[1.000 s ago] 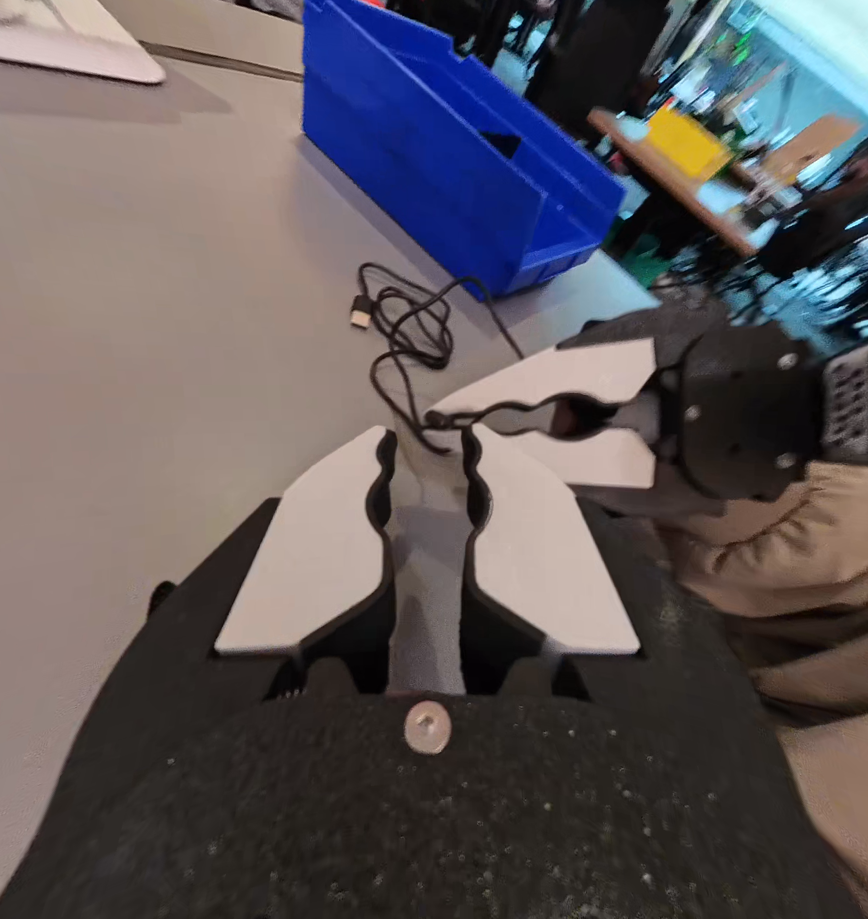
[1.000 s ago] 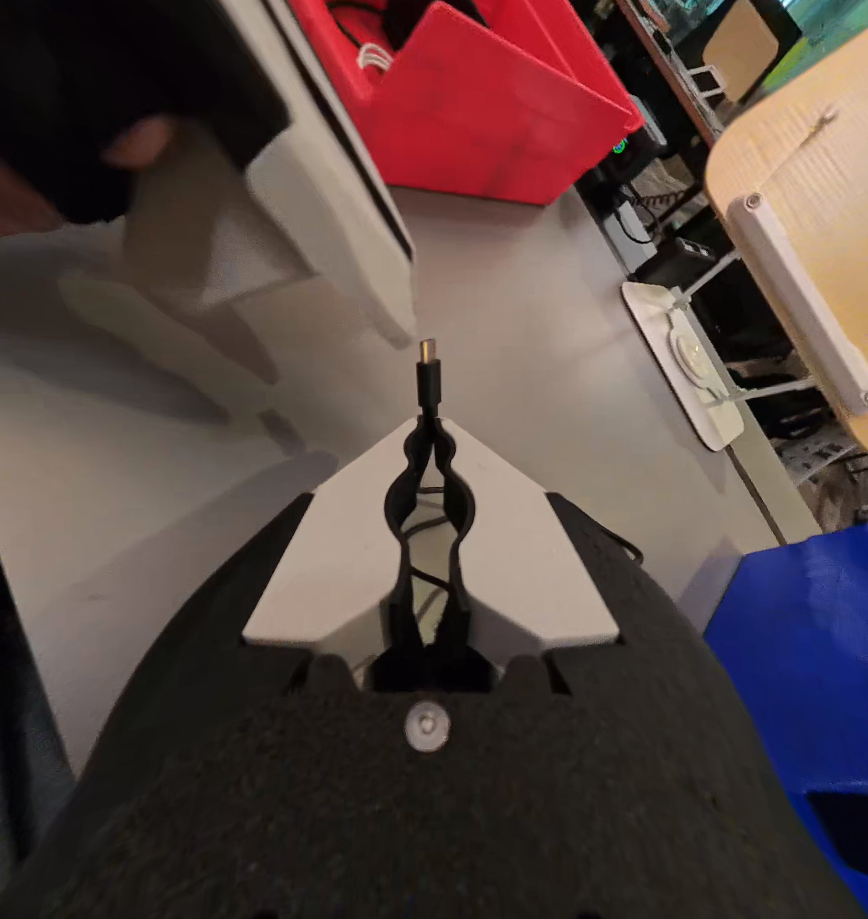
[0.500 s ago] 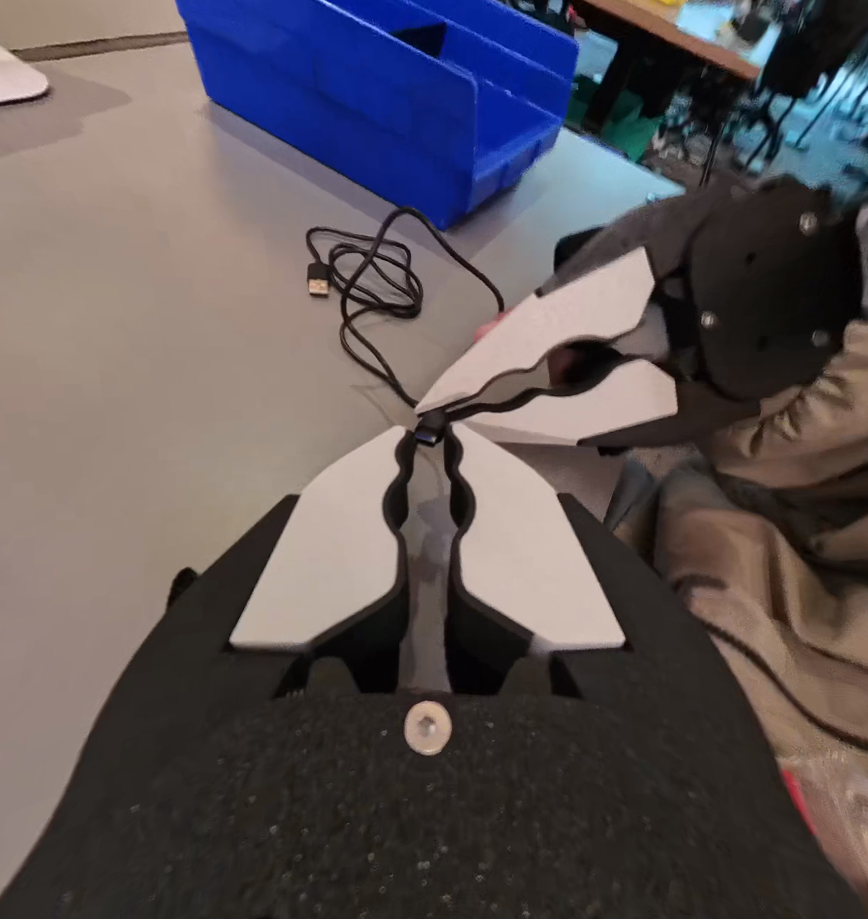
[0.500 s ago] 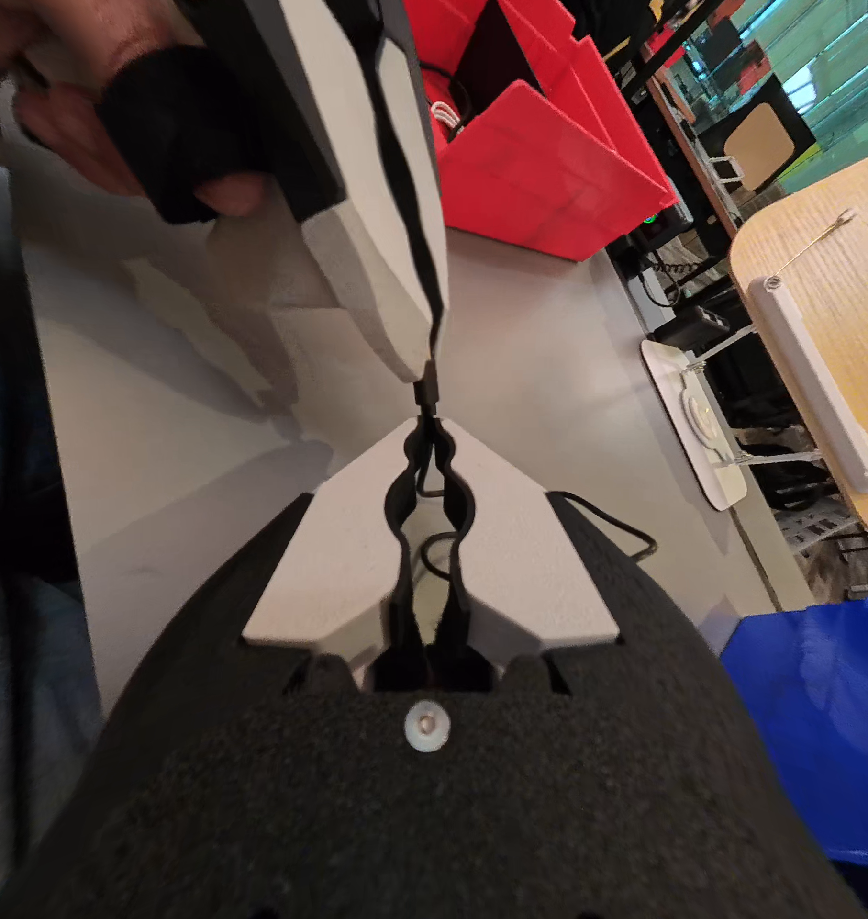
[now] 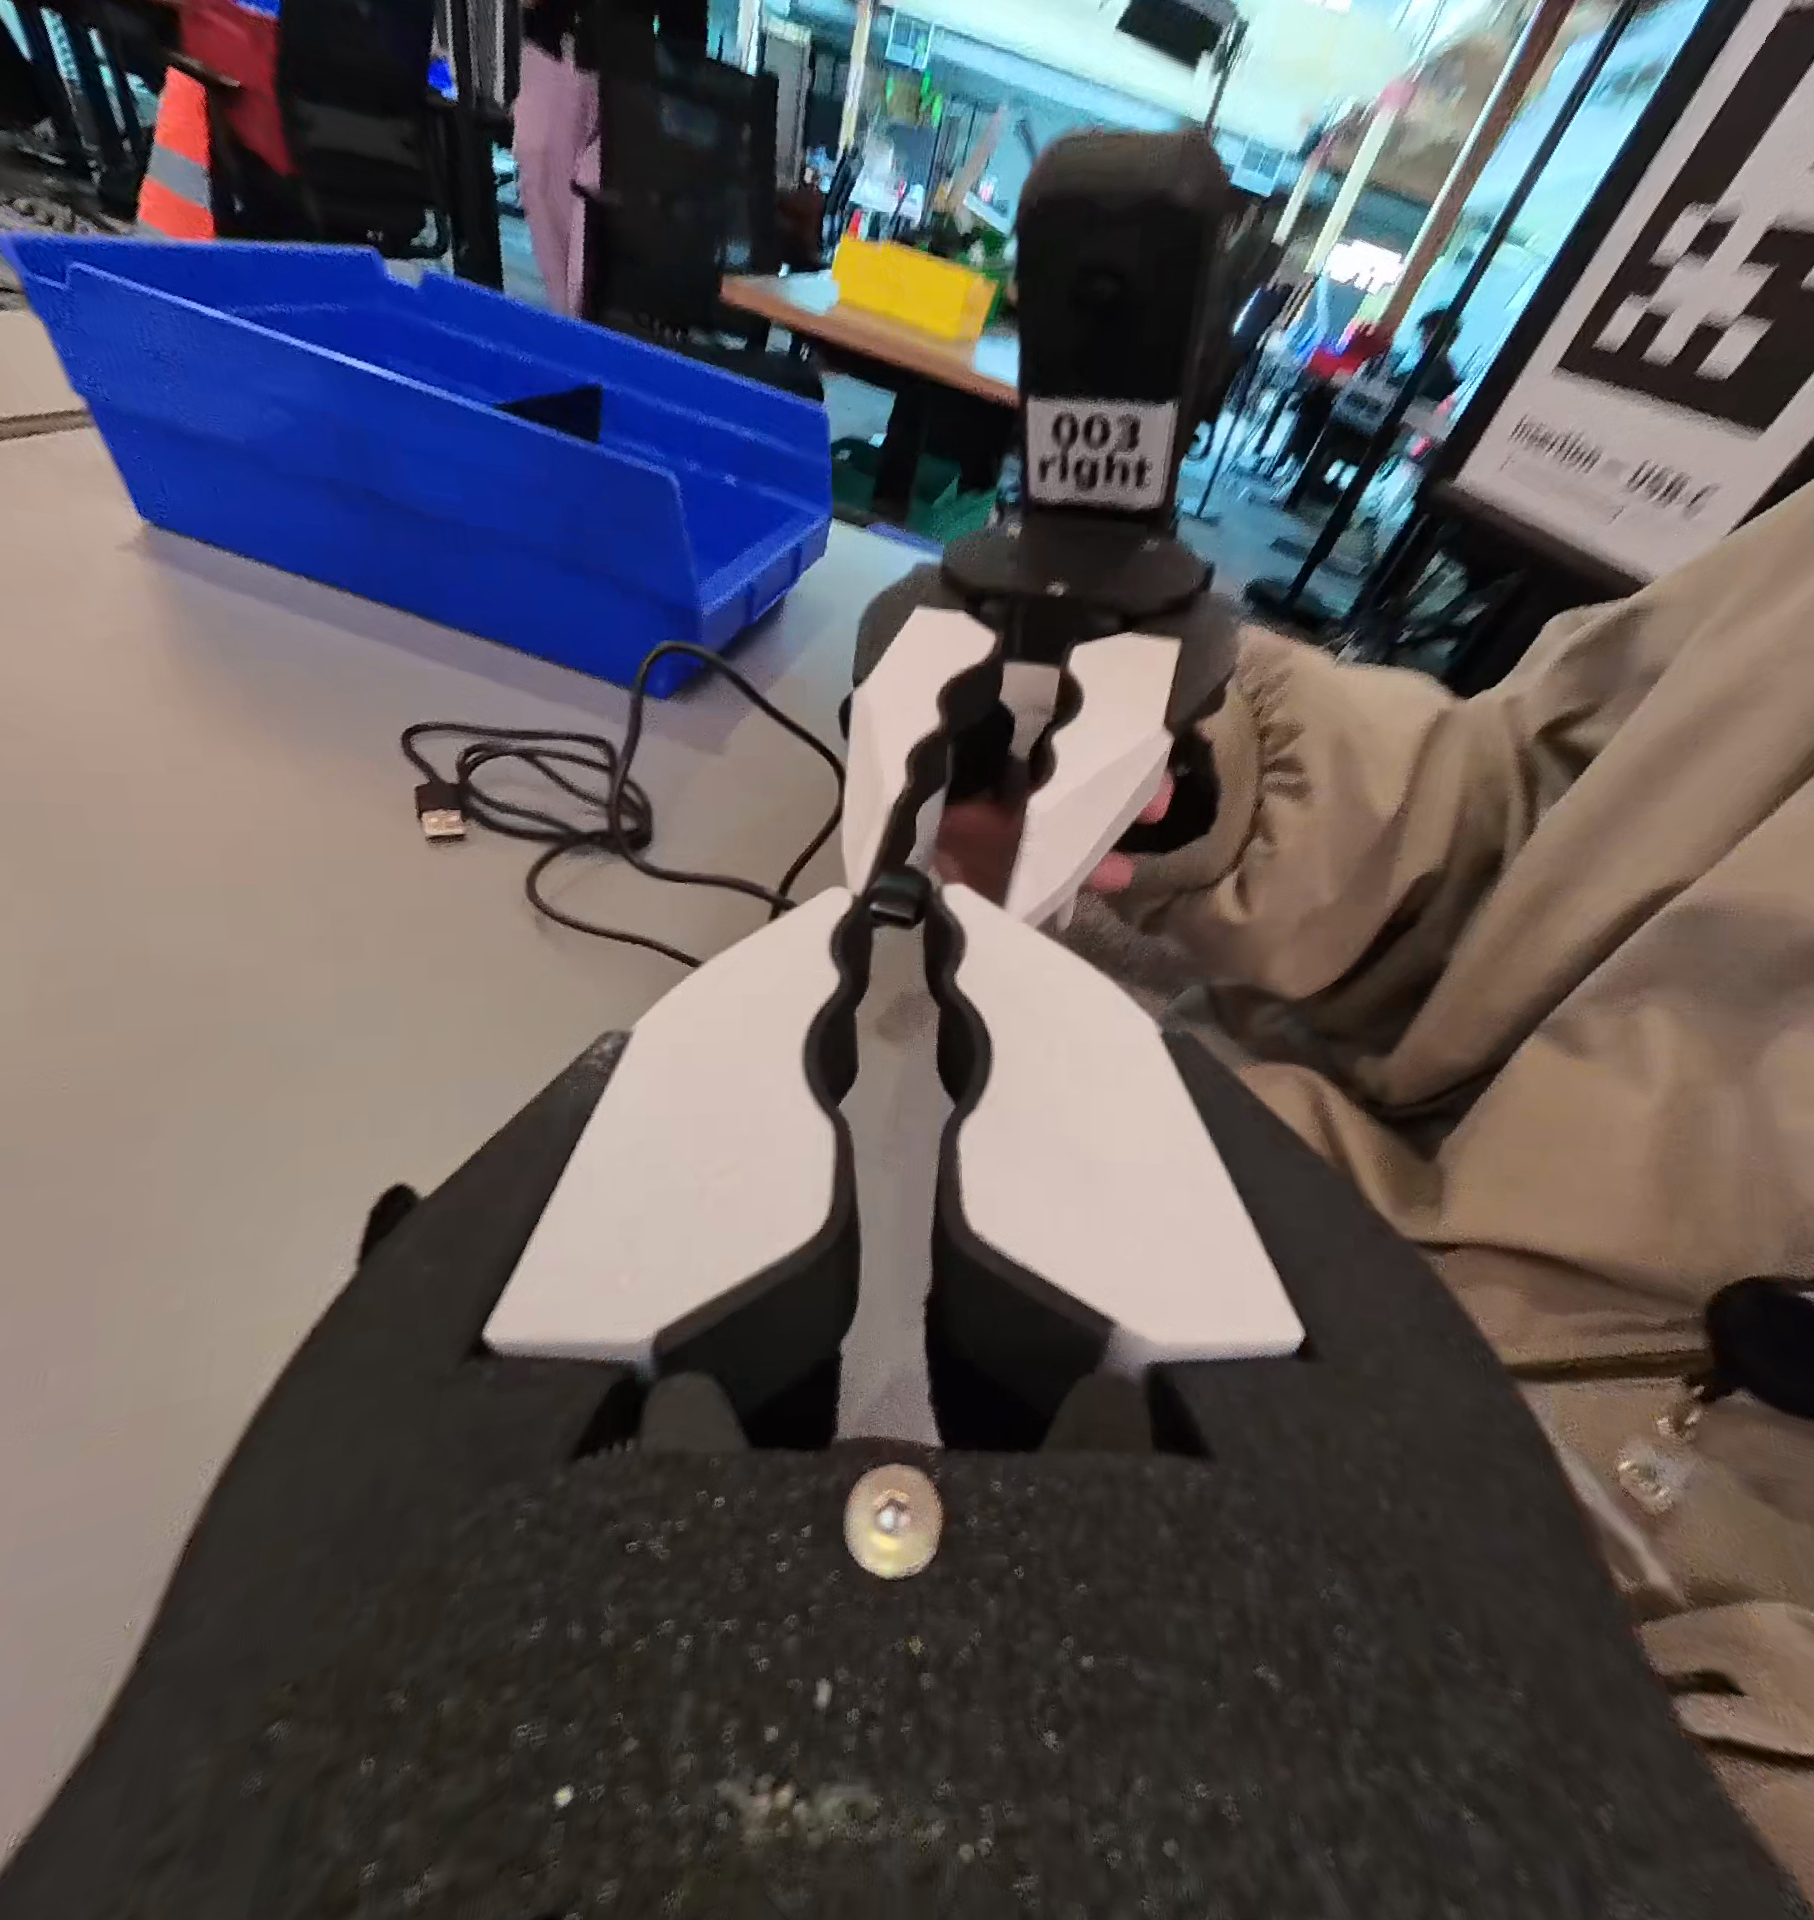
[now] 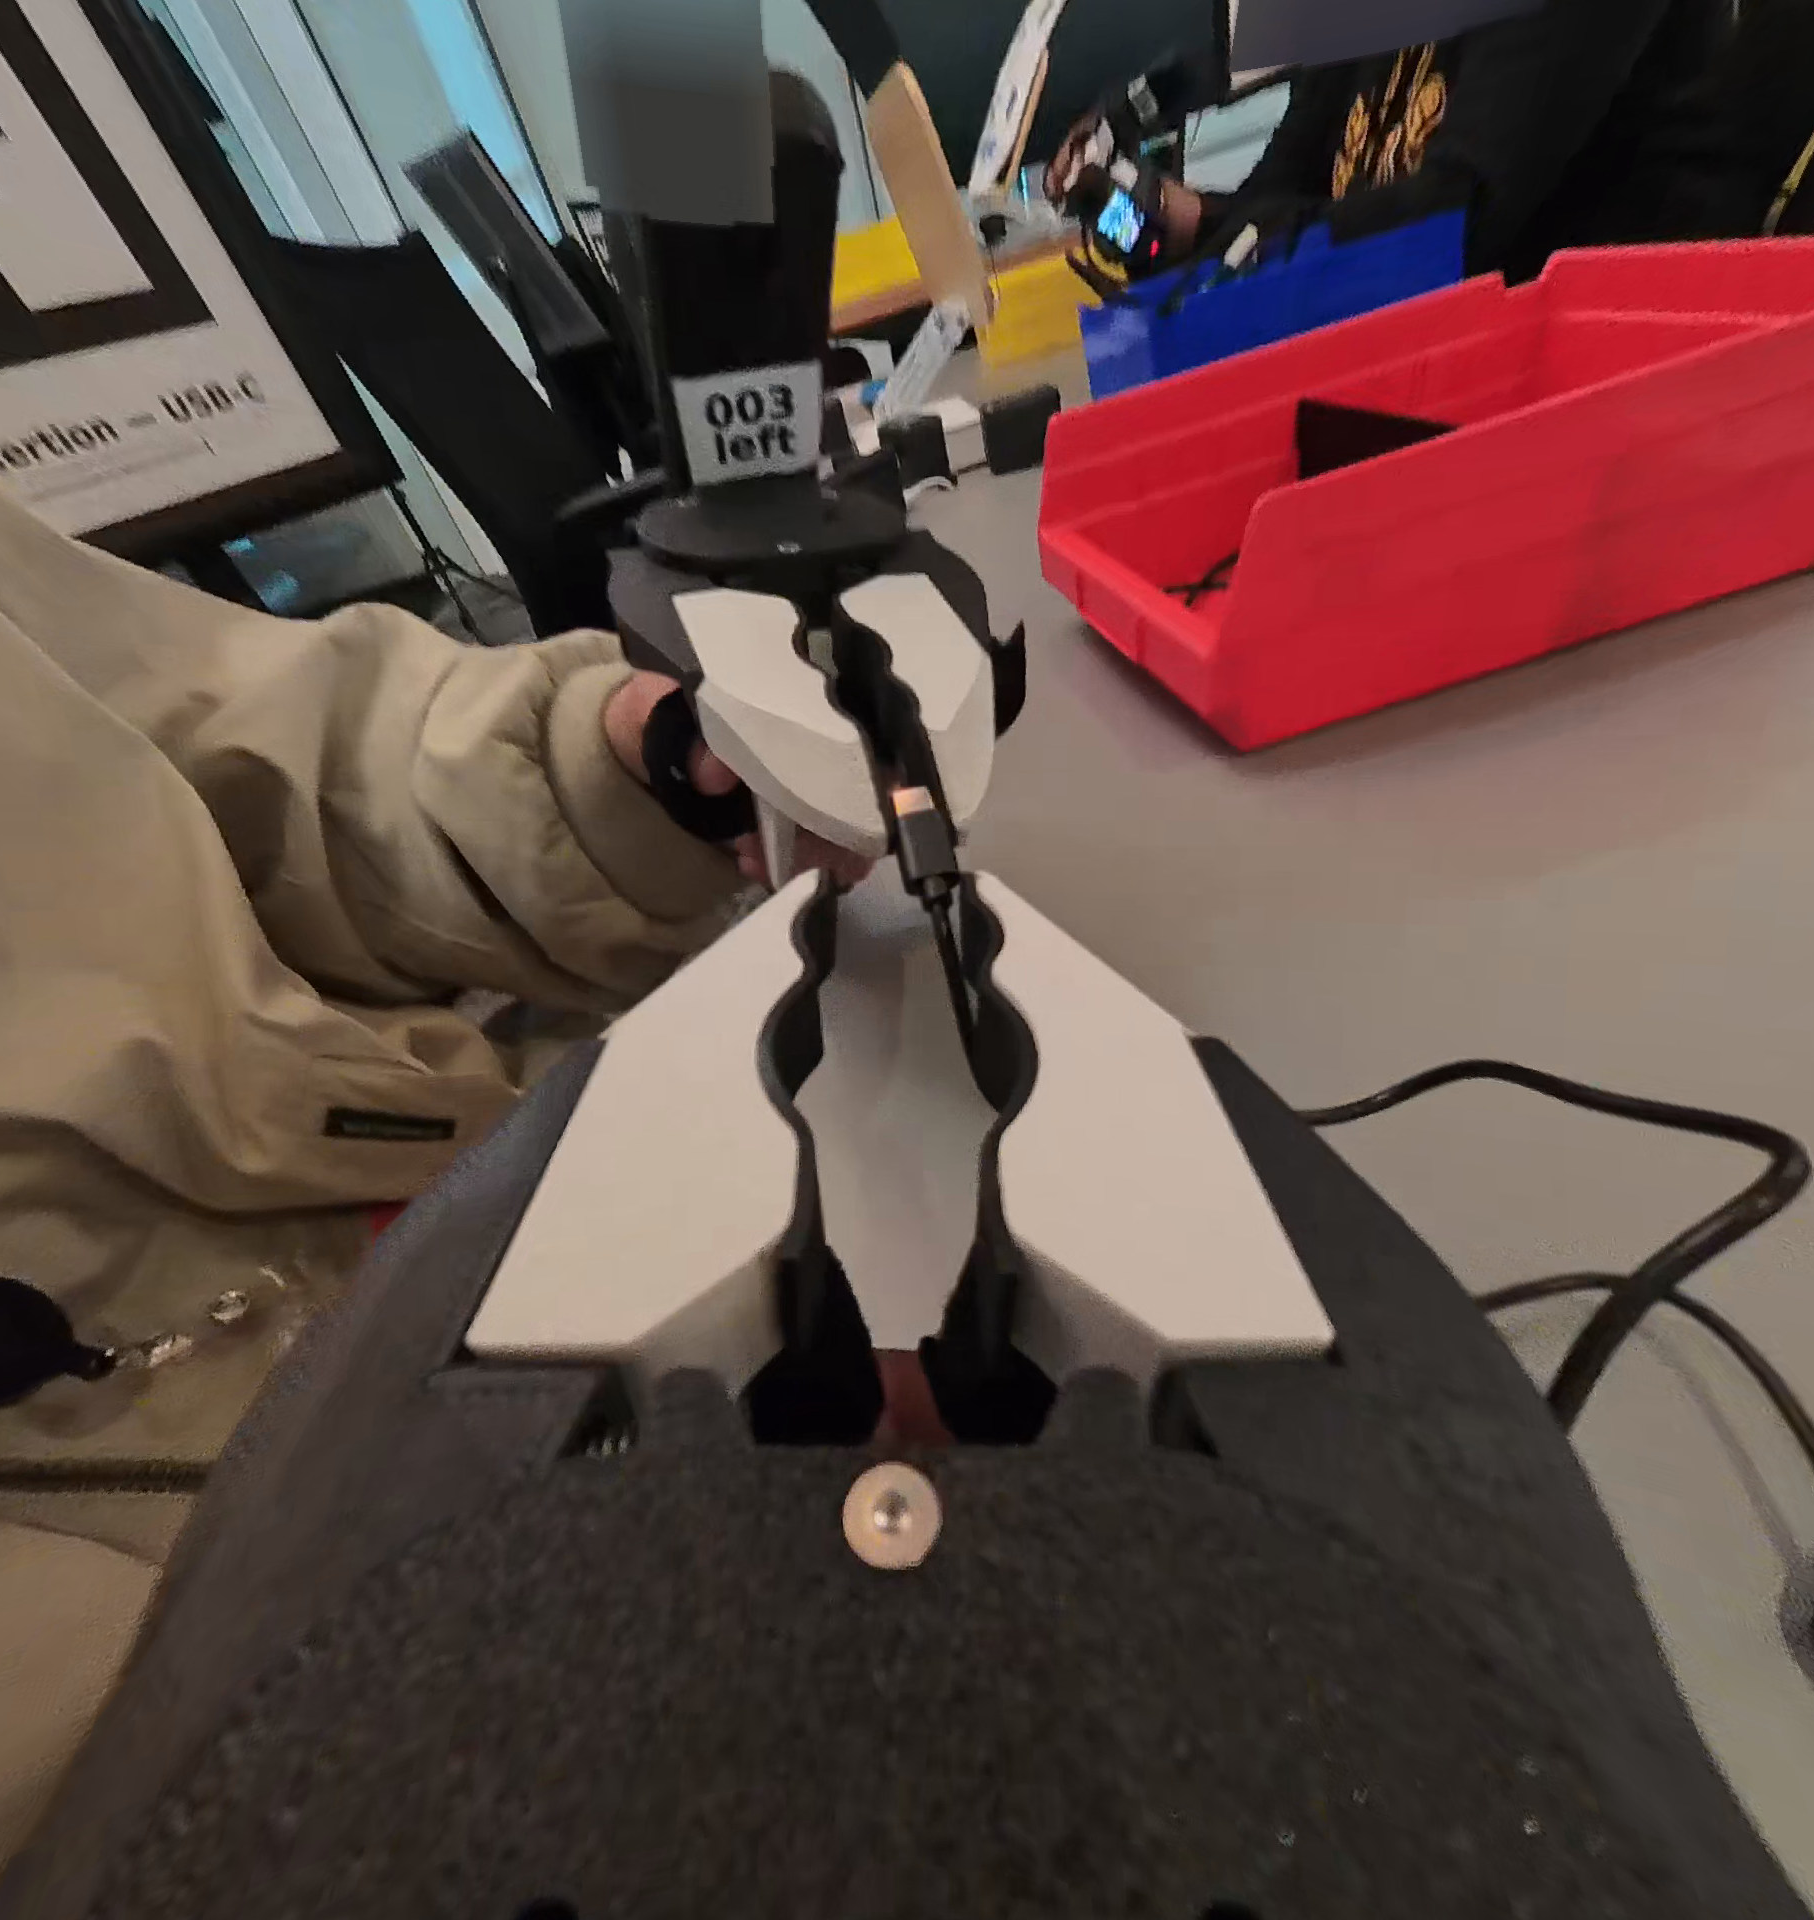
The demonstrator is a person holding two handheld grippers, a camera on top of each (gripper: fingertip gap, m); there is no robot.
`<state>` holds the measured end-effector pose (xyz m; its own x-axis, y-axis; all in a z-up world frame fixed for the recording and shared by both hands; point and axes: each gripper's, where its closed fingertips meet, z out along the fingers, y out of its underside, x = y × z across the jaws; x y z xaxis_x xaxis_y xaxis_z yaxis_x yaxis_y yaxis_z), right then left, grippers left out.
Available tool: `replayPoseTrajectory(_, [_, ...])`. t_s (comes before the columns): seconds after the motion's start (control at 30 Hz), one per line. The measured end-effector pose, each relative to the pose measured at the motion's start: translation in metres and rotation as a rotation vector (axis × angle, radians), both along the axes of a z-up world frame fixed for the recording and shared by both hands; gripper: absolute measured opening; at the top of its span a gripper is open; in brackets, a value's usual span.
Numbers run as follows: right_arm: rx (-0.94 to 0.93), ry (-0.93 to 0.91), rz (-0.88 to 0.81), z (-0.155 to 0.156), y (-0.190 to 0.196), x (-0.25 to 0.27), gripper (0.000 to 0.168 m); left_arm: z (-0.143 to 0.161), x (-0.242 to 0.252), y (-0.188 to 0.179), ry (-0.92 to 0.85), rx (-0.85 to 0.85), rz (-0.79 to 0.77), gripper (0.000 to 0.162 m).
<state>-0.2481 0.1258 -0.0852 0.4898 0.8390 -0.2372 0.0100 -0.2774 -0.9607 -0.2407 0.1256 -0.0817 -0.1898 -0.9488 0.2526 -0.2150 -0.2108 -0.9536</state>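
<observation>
Black plug [image 5: 895,896] pinched in white-fingered left tool [image 5: 898,925].

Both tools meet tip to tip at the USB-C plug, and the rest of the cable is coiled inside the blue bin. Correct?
Not quite. The left wrist view shows the coiled cable lying on the grey table beside the blue bin, not inside it. The left tool and right tool do meet tip to tip at the USB-C plug.
</observation>
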Motion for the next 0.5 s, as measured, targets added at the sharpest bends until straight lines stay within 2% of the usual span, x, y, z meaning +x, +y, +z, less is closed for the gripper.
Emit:
replayPoseTrajectory(0.17, [0.042,0.041,-0.020,0.009,0.002,-0.001,0.008,0.013,-0.003,-0.004,-0.073,-0.080,-0.039,0.010])
replayPoseTrajectory(0.5, [0.054,0.125,-0.016,0.022,-0.002,0.001,0.010,0.018,-0.003,-0.007,-0.110,-0.114,-0.059,0.010])
